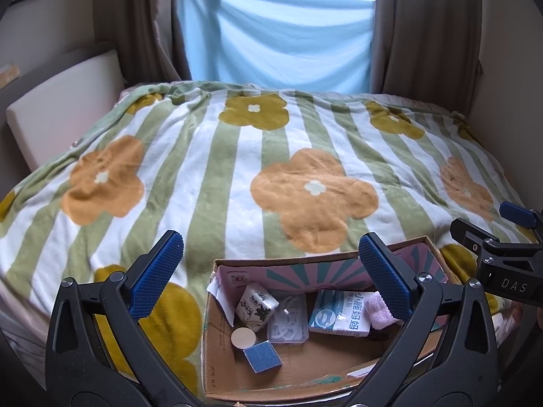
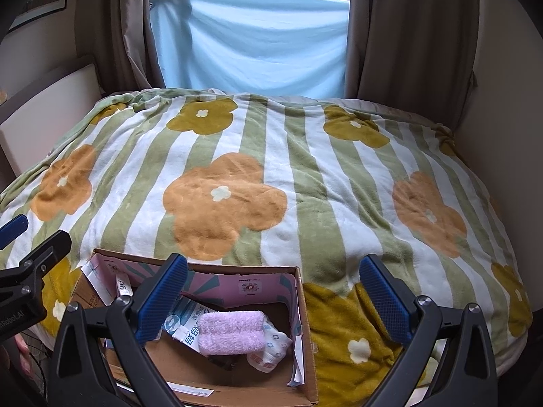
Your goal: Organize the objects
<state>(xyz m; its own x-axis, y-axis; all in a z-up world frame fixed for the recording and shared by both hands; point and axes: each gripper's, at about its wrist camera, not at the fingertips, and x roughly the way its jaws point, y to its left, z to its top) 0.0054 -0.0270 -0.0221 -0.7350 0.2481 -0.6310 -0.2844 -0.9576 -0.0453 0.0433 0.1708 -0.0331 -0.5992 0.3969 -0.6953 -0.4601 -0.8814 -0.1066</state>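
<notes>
An open cardboard box [image 1: 217, 346] sits at the near edge of the bed; it also shows in the right wrist view [image 2: 307, 339]. In it lie a tissue pack [image 1: 256, 305], a clear plastic case [image 1: 288, 318], a round disc [image 1: 243, 337], a small blue box [image 1: 262, 356], a blue-and-white packet [image 1: 339, 312] and a pink towel roll [image 2: 230, 332] beside a patterned sock [image 2: 275, 346]. My left gripper [image 1: 271, 274] is open and empty above the box. My right gripper [image 2: 273, 295] is open and empty over the box's right wall.
The bed carries a striped flower blanket [image 1: 271, 156]. A padded headboard [image 1: 64, 112] stands at the left. Brown curtains [image 1: 424, 34] and a light blue cloth [image 1: 278, 37] hang at the window behind. A wall closes the right side.
</notes>
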